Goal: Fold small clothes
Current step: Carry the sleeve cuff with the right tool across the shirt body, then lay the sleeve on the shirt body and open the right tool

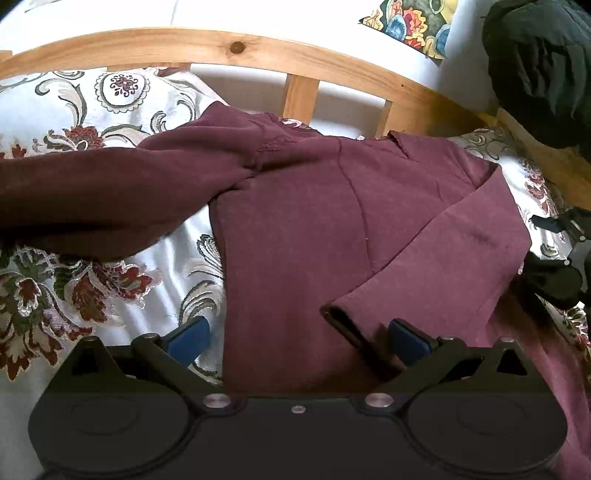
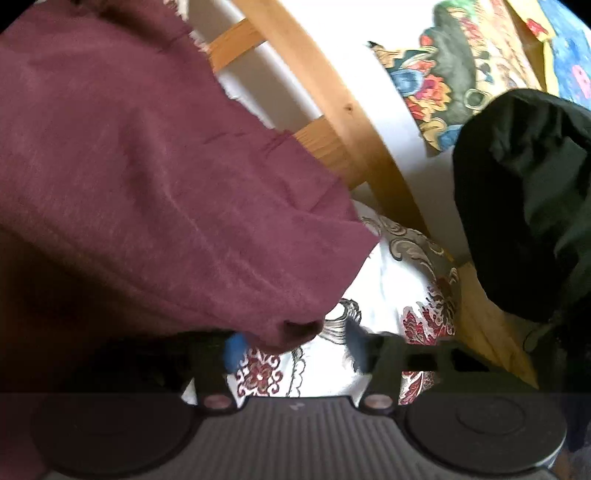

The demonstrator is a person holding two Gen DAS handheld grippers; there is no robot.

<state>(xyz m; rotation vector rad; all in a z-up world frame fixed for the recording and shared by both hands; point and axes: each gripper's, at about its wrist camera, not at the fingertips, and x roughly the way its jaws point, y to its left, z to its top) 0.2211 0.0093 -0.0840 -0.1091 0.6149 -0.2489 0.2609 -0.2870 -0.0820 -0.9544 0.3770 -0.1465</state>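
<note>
A maroon long-sleeved top (image 1: 303,221) lies spread on a floral bedspread (image 1: 74,280). One sleeve is folded across its body, with the dark cuff (image 1: 338,314) just ahead of my left gripper (image 1: 297,339). That gripper stands open and wide, its blue pads (image 1: 190,338) on either side of the top's lower part and pressing on nothing. In the right wrist view the top (image 2: 147,184) hangs in from the left. A bunched corner (image 2: 295,330) dips between the blurred pads of my right gripper (image 2: 295,349). The right pad stands clear of the cloth, so the gripper reads as open.
A wooden bed rail with slats (image 1: 258,48) runs behind the top, against a white wall. A black cloth bundle (image 1: 543,66) sits at the right by the rail. A colourful patterned picture (image 1: 410,22) hangs above. Black hardware (image 1: 554,284) shows at the right edge.
</note>
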